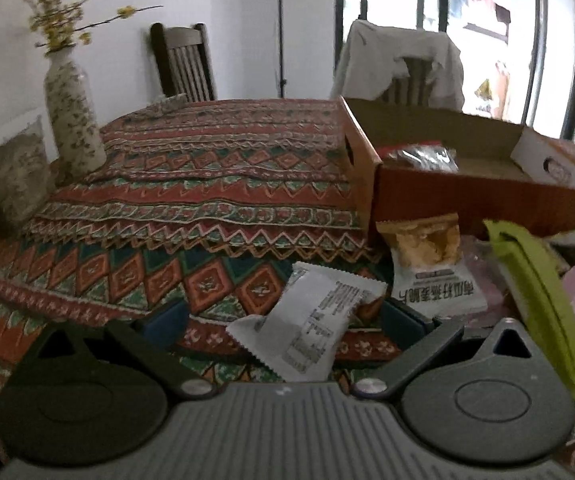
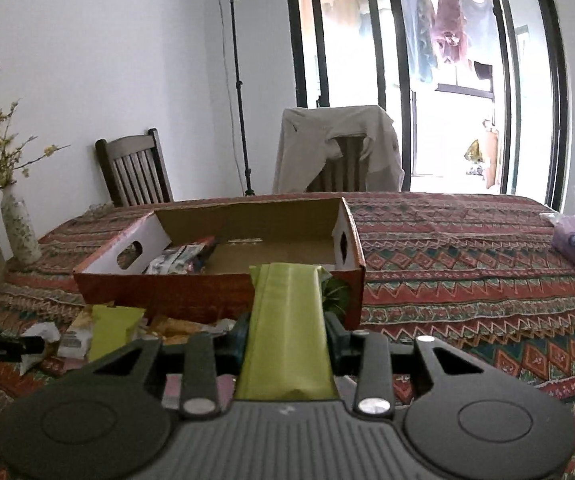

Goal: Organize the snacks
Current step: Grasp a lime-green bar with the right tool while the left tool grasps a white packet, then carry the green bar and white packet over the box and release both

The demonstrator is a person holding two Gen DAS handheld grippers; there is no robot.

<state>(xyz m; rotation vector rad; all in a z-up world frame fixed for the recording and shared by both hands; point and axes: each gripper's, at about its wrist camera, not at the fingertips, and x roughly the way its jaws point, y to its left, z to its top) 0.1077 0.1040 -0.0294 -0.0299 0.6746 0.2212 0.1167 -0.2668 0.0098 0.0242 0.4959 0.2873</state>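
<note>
Right gripper clamped on green snack packet, raised just before cardboard box for loading. Left gripper spread wide around white snack packet, ready to grip.

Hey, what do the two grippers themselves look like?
Both the left gripper and right gripper match: a grey ribbed body, two dark rounded discs at the sides, black link arms on silver pivot screws, and dark blue fingers. No cables or sleeves show.

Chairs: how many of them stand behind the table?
2. One bare wooden chair stands at the far left side of the table, near the wall. One chair draped with a beige garment stands further right, before the window. More may be hidden outside the views.
</note>
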